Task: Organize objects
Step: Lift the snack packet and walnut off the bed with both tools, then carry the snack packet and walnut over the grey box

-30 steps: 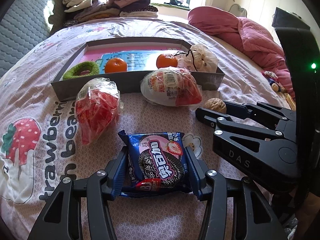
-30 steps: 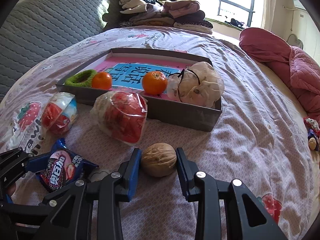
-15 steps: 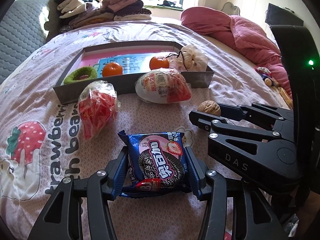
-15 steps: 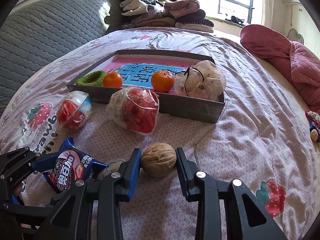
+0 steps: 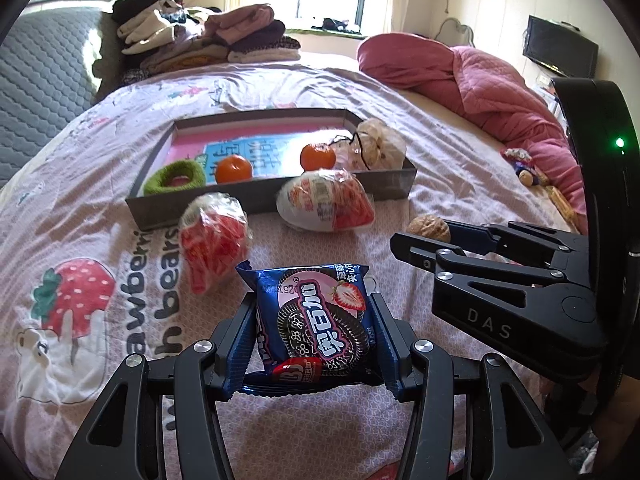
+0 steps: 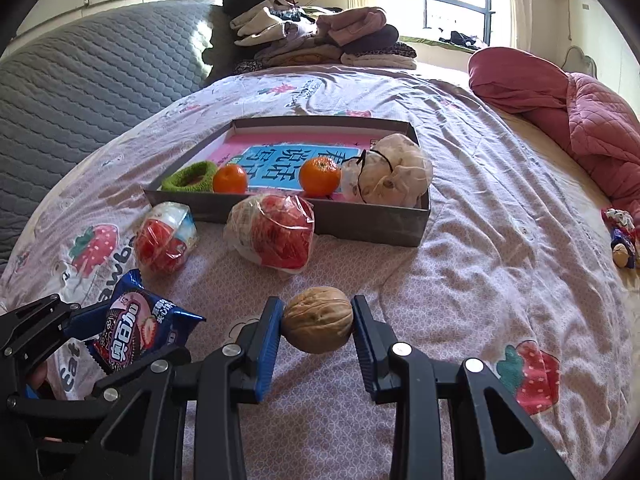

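My left gripper (image 5: 314, 336) is shut on a blue cookie packet (image 5: 316, 320), held just above the bedspread. My right gripper (image 6: 318, 322) is shut on a walnut (image 6: 318, 319), also lifted off the cloth. In the left wrist view the right gripper (image 5: 416, 240) stands to the right with the walnut (image 5: 429, 229) at its tips. The cookie packet (image 6: 140, 328) shows at lower left in the right wrist view. Ahead lies a grey tray (image 5: 264, 200) holding a green ring (image 5: 174, 172), two oranges (image 5: 234, 169) (image 5: 318, 157) and a pale tied bag (image 5: 378, 146).
Two clear bags of red snacks (image 5: 214, 236) (image 5: 328, 200) lie on the bedspread in front of the tray. A pink quilt (image 5: 472, 80) is heaped at the right, folded clothes (image 5: 208, 36) at the back, and a grey padded headboard (image 6: 80, 80) at the left.
Both grippers have risen and drawn back a little with their loads. The tray and snack bags look smaller and farther off. Neither grip has changed.
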Available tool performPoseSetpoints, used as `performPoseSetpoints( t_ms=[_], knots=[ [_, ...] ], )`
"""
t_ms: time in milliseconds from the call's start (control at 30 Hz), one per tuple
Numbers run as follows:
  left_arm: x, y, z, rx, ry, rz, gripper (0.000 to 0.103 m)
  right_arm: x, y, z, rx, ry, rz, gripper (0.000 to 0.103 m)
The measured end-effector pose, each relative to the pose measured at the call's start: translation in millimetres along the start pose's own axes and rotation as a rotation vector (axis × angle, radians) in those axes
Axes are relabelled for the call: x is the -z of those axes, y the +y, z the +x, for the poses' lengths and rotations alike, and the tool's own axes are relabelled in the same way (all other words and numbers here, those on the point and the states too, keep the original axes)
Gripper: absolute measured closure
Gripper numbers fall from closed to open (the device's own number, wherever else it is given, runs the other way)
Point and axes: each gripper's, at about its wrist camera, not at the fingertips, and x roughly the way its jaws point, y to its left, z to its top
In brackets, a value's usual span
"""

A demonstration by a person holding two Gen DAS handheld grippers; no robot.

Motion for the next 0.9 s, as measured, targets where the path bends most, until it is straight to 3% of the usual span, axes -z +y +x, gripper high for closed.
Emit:
performPoseSetpoints(
  t_ms=[300,900],
  knots=[
    [-8.0,4.2,-20.1,-0.011,-0.066,-0.002,0.048,-8.9,7.7,-18.1,-0.004,-0.044,0.009,0.068],
    [-20.1,23.9,-39.2,-0.028,-0.124,-0.043,0.048,-24.7,22.3,-36.2,0.006,-0.102,0.009,0.068]
  ],
)
